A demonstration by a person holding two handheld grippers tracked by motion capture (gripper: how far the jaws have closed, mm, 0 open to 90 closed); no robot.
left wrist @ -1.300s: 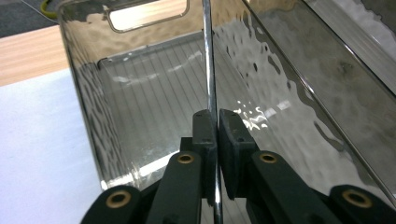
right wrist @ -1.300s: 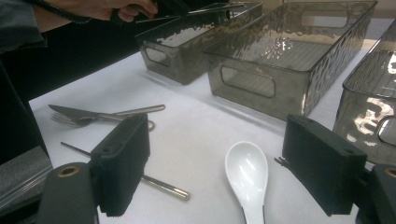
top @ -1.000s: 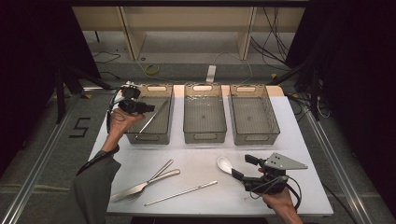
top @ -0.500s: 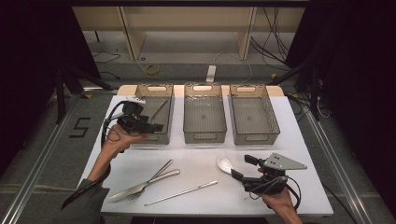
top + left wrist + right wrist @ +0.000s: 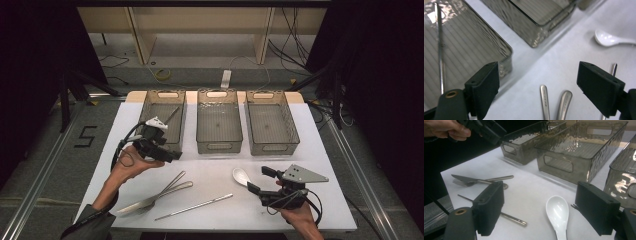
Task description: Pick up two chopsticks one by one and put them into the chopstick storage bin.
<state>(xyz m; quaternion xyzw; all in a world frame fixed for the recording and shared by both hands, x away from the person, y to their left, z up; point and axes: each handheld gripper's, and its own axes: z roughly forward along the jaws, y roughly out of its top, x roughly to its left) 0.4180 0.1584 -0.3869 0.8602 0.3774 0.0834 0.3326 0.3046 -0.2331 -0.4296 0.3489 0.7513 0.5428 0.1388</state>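
Observation:
My left gripper (image 5: pixel 170 156) hovers at the near edge of the left bin (image 5: pixel 150 131). Its jaws have just been opening and stand open with nothing between them (image 5: pixel 537 82). A metal chopstick (image 5: pixel 439 50) lies inside that bin. Below the left gripper lie a fork and a knife (image 5: pixel 157 196), their handles (image 5: pixel 545 100) close under its jaws. A second chopstick (image 5: pixel 195 206) lies nearer the front edge. My right gripper (image 5: pixel 259 181) rests open near the table's front right, its jaws either side of a white spoon (image 5: pixel 557 211) without touching it.
The middle bin (image 5: pixel 219 145) and the right bin (image 5: pixel 272 146) stand beside the left one along the back of the white table (image 5: pixel 320 150). Dark floor and metal rails surround the table.
The left hand drew back from over the left bin toward the table's front, its jaws wider apart. The chopstick stays in the bin. The right gripper has not moved.

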